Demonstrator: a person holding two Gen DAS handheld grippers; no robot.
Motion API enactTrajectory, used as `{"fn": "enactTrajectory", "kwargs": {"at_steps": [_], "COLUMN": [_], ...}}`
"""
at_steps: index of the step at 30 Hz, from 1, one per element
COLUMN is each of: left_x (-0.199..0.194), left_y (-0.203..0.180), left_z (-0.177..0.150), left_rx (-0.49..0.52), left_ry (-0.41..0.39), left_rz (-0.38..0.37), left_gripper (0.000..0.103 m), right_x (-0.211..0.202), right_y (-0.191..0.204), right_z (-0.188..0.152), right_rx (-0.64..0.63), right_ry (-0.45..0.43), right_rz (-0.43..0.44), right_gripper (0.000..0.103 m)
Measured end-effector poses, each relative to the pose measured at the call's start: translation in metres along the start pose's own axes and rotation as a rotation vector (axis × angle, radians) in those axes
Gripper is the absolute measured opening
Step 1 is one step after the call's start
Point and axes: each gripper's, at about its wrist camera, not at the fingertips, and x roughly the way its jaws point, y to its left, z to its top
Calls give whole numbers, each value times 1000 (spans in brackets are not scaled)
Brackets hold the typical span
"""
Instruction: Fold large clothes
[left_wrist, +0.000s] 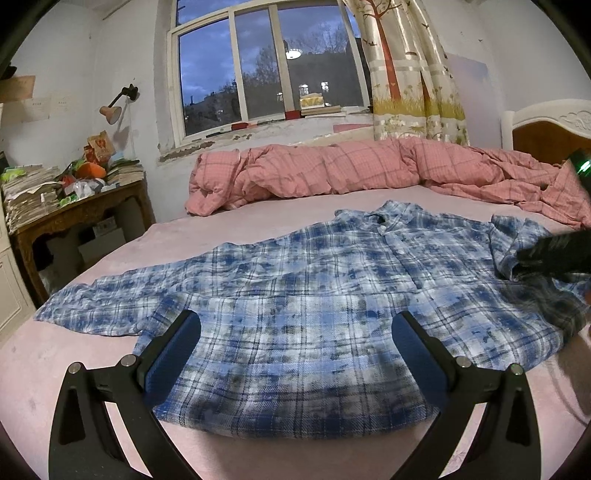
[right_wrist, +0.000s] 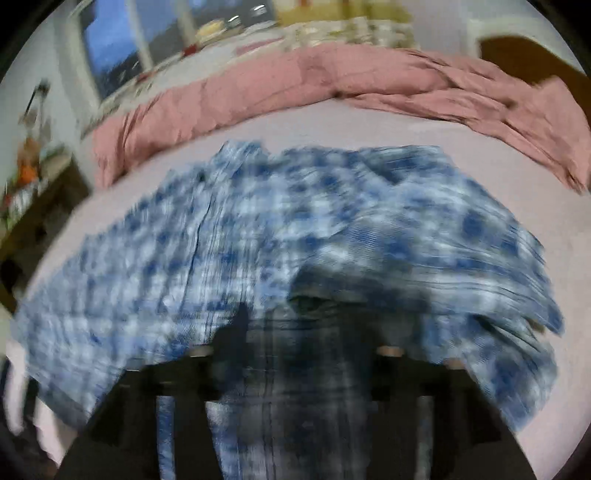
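**Shirt lay crosswise; right sleeve already folded in**

The plaid shirt (left_wrist: 314, 280) lay flat on the pink bed (left_wrist: 74, 369), sleeve to sleeve across your view. Its outstretched left sleeve (left_wrist: 110, 302) lay nearer your left gripper (left_wrist: 295, 350), which stood wide and empty. Your right gripper (right_wrist: 295, 369) was too blurred to judge.

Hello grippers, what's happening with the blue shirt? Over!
Left gripper open, over the shirt's hem. Right gripper blurred, jaws apart, shirt cloth between. Blue plaid shirt flat on bed, one sleeve folded in. Nothing blocking.
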Motion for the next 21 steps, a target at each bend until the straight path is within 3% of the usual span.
{"fn": "enactTrajectory", "kwargs": {"at_steps": [3, 5, 9, 11, 14, 16, 17, 18, 19, 20, 21], "left_x": [0, 0, 0, 0, 0, 0, 0, 0, 0, -1, 0], "left_y": [0, 1, 1, 1, 0, 0, 0, 0, 0, 0, 0], "left_z": [0, 0, 0, 0, 0, 0, 0, 0, 0, 0, 0], "left_rx": [-8, -8, -6, -7, -7, -6, -6, -6, -6, -6, -6], "left_ry": [3, 3, 3, 4, 2, 4, 3, 3, 3, 2, 1], "left_rz": [-2, -3, -1, -1, -1, -1, -1, -1, -1, -1, -1], "left_gripper": [103, 103, 103, 103, 103, 103, 103, 103, 103, 103, 103], "right_x": [-34, -47, -56, -51, -36, -32, -30, -26, -21, -16, -14], "right_y": [-31, -46, -73, -100, -139, -151, -156, -159, -163, -166, -166], "right_z": [-2, -5, 1, -3, -11, -18, -19, -19, -18, -16, -14], "right_rx": [230, 319, 349, 429, 593, 654, 671, 678, 681, 676, 662], "right_ry": [-111, -156, -249, -206, -103, -106, -113, -110, -99, -88, -91], "right_rz": [-74, -132, -396, -396, -302, -285, -258, -226, -178, -136, -108], "right_gripper": [81, 81, 82, 82, 82, 81, 78, 65, 45, 35, 18]}}
